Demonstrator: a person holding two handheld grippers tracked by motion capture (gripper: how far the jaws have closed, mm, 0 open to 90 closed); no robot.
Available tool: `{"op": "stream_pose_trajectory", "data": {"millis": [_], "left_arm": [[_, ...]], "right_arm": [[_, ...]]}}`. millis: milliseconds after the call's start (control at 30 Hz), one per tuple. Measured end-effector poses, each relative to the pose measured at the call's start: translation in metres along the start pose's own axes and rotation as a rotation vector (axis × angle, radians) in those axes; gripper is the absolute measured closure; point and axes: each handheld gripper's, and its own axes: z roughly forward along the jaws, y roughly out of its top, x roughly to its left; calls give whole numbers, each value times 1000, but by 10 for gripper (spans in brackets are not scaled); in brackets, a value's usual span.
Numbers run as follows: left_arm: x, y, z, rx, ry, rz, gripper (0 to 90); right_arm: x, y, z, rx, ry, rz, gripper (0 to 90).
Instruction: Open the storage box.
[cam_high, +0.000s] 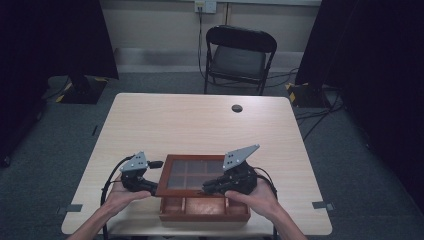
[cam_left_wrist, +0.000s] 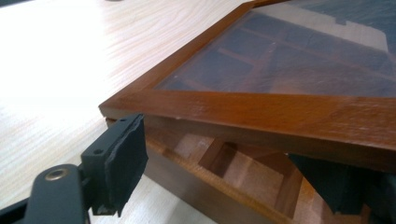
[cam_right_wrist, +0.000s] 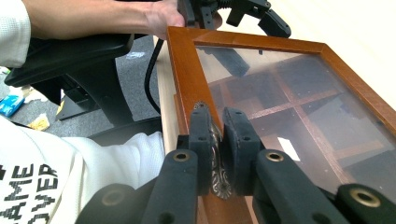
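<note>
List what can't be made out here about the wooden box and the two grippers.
- Box contents: high view too small; lid glass reflects.
- Latch shape: right gripper view, right gripper pads cover it.
- Left gripper contact with the lid: left gripper view, right-hand jaw cut off by the frame edge.

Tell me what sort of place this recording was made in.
Probably an indoor recording room or lab: a light wooden table on grey carpet, black curtains at both sides, a folding chair and loose cables on the floor.
</note>
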Motion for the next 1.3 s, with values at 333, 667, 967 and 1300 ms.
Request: {"op": "stream_pose_trajectory", "data": {"millis": [333,667,967,1300], "left_arm": [[-1,3,-2,-17,-1,-9,234],[1,11,-5,-56,11,-15,282],[-1,17,-8,-76,21,0,310],[0,27,-10,-115,4,-13,313]], "right_arm": [[-4,-7,-21,-88,-94,45,557],[-14,-25,-44,-153,-173,108,326],[-13,-25,-53,-178,-208,94,247],[-13,-27,-64,-208,-238,84,201]]}}
